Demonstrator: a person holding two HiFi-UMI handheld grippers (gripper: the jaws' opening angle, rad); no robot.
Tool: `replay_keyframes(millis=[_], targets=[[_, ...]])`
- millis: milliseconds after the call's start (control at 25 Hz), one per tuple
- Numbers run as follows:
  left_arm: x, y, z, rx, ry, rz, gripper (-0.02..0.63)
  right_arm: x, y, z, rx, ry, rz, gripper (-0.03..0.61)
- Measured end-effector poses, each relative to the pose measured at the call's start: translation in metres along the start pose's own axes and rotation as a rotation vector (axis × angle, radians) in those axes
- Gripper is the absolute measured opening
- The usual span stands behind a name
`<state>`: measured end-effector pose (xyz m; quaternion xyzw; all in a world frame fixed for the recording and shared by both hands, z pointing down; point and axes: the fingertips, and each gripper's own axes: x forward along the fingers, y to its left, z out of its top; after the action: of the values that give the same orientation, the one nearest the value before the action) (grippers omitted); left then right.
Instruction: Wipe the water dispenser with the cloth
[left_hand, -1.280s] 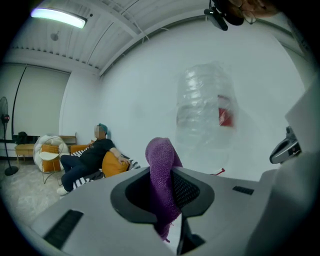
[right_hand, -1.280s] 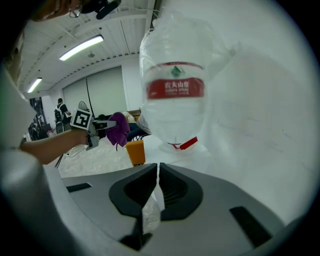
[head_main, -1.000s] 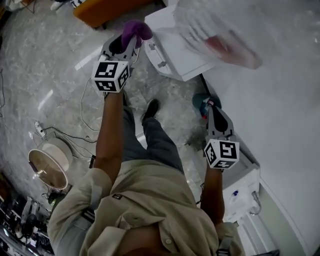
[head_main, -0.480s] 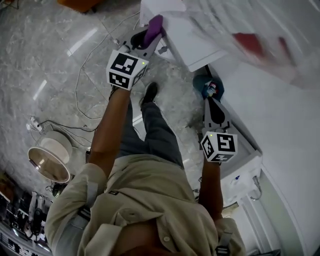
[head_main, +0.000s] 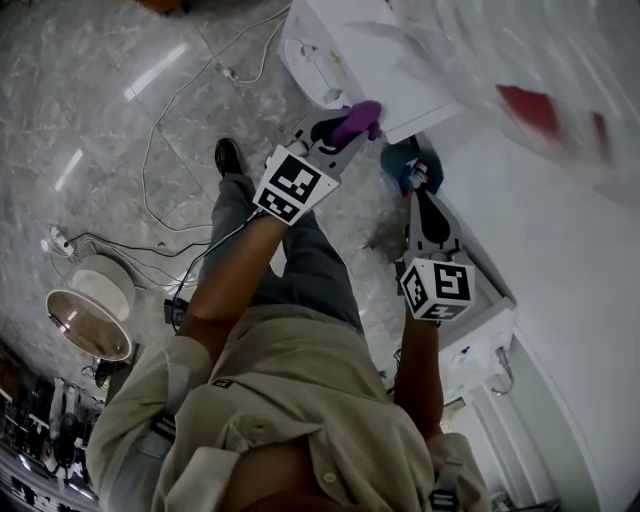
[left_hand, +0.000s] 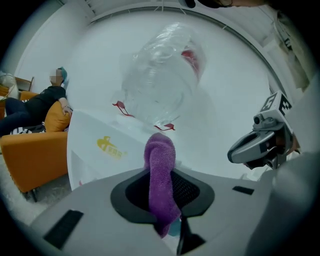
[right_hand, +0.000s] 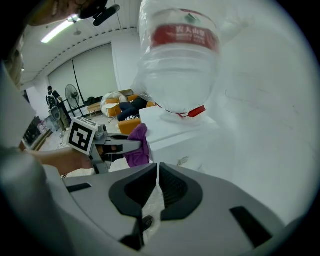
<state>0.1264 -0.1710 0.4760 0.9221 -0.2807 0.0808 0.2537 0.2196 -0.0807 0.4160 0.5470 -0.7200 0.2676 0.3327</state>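
Cloth (left_hand: 161, 165), purple and bunched, sits clamped in my left gripper (head_main: 338, 128), its free end poking forward just beside the water dispenser (head_main: 352, 52) corner, ready to rub. My right gripper (right_hand: 156, 186) hangs lower, jaws nearly together on nothing. The upturned bottle (right_hand: 179, 65) overhangs, and cables (head_main: 165, 140) trail across the floor.

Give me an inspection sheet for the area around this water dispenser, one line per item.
Surface: glossy grey marble floor.
Job's things: white water dispenser with an inverted clear bottle; purple cloth.
Clutter: teal container by the wall; round white appliance on the floor.
Tools: left tool shut on purple cloth, close to the dispenser; right tool shut, empty.
Cables: white cable and power strip on the floor.
Surroundings: orange sofa with a seated person; white wall.
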Motion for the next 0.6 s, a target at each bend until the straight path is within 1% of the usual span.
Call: replay_keyframes(millis=[80, 200, 280, 360, 440, 520, 600], targets=[[-0.002, 0.018, 0.008, 0.02, -0.006, 0.017, 0.089, -0.001, 0.001, -0.002, -0.001, 0.005, 0.0, 0.028], [-0.005, 0.056, 0.027, 0.05, -0.021, 0.056, 0.089, -0.004, 0.0, -0.007, 0.004, 0.009, -0.007, 0.028], [-0.013, 0.088, 0.047, 0.047, -0.059, 0.116, 0.089, -0.007, -0.003, -0.011, 0.009, 0.011, -0.012, 0.028], [-0.022, 0.127, 0.066, 0.04, -0.099, 0.198, 0.088, -0.009, -0.004, -0.015, 0.014, 0.013, -0.015, 0.028], [-0.025, 0.159, 0.08, 0.033, -0.116, 0.257, 0.088, -0.01, -0.006, -0.02, 0.017, 0.014, -0.017, 0.028], [-0.023, 0.172, 0.086, 0.021, -0.119, 0.273, 0.088, -0.012, -0.009, -0.024, 0.02, 0.012, -0.016, 0.028], [-0.022, 0.169, 0.086, 0.011, -0.123, 0.269, 0.087, -0.015, -0.014, -0.027, 0.026, 0.01, -0.017, 0.028]])
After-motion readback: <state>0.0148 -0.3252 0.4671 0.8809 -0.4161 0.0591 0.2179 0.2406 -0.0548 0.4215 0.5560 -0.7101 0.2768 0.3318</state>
